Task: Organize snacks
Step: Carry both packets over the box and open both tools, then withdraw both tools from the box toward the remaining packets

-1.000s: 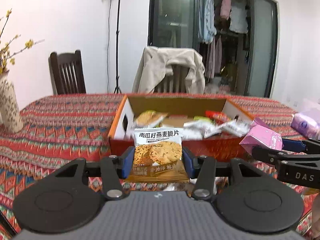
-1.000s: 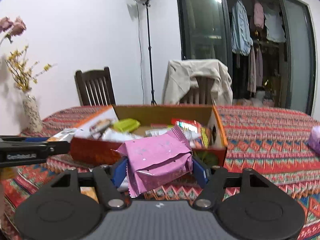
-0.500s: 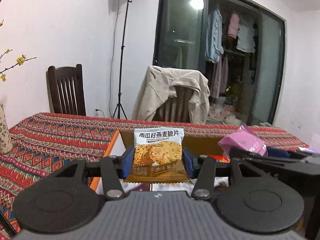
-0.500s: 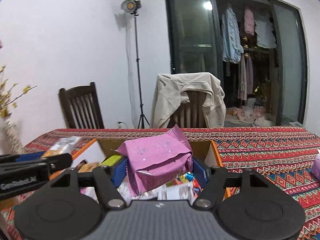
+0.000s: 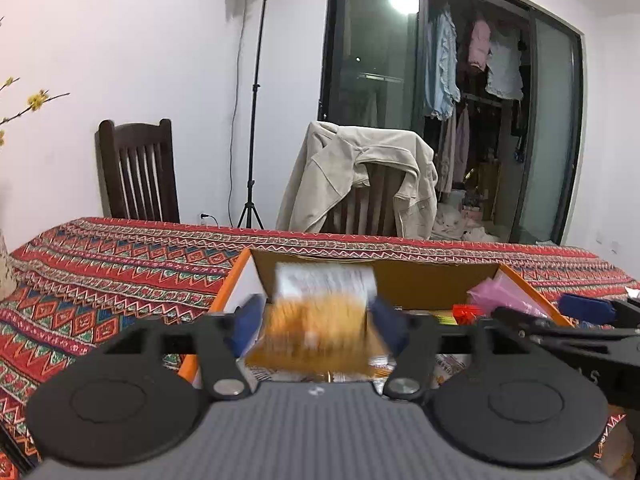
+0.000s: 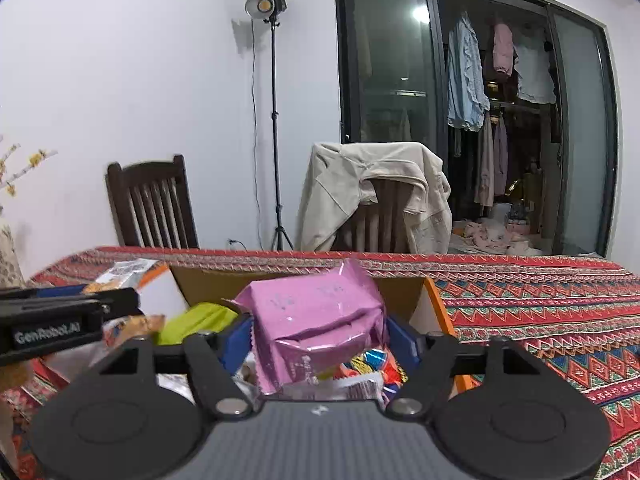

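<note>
Snack box (image 5: 400, 276) on patterned tablecloth (image 5: 120, 264)

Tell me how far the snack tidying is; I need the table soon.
Done: several packets, a green one among them, already lie in the cardboard box. In hand: both claws are opening over it, the left claw dropping a blurred cracker packet, the right claw with a pink packet between its jaws. Left: both must land; no other loose snacks show.

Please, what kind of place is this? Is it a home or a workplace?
Most likely a home, a dining area. A table with a patterned red tablecloth has wooden chairs behind it, one draped with a beige jacket, and clothes hang to dry behind the glass doors.
</note>
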Demonstrator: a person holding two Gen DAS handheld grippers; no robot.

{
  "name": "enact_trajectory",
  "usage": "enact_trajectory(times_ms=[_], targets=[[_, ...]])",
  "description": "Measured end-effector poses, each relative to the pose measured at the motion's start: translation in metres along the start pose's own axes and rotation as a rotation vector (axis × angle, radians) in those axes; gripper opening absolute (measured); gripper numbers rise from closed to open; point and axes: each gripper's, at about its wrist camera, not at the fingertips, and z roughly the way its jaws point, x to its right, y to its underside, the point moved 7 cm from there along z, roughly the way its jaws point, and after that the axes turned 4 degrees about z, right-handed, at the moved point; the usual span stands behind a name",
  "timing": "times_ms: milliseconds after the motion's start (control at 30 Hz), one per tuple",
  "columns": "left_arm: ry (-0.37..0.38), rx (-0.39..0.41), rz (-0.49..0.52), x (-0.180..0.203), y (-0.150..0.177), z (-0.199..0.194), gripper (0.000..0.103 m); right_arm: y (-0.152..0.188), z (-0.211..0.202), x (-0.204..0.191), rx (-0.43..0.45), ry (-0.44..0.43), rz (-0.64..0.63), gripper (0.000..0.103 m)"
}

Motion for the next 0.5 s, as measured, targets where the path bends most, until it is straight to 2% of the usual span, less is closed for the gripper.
enact_trajectory(times_ms=[33, 67, 133, 500], targets=[[-0.009, 0.018, -0.013, -0.003, -0.001, -0.003, 0.092, 0.0, -0.001, 0.001, 0.003, -0.001, 0.003, 0.091], [-0.016, 0.032, -0.021, -0.005, -0.002, -0.006, 0.095, 0.0, -0.002, 0.002, 0.008, 0.001, 0.012, 0.1], [-0.016, 0.061, -0.039, -0.008, -0.003, -0.012, 0.103, -0.001, -0.006, 0.006, 0.016, 0.007, 0.035, 0.103], [-0.073, 0.046, -0.075, -0.019, -0.012, -0.026, 0.103, 0.0, -0.017, 0.015, 0.003, 0.001, 0.092, 0.103]])
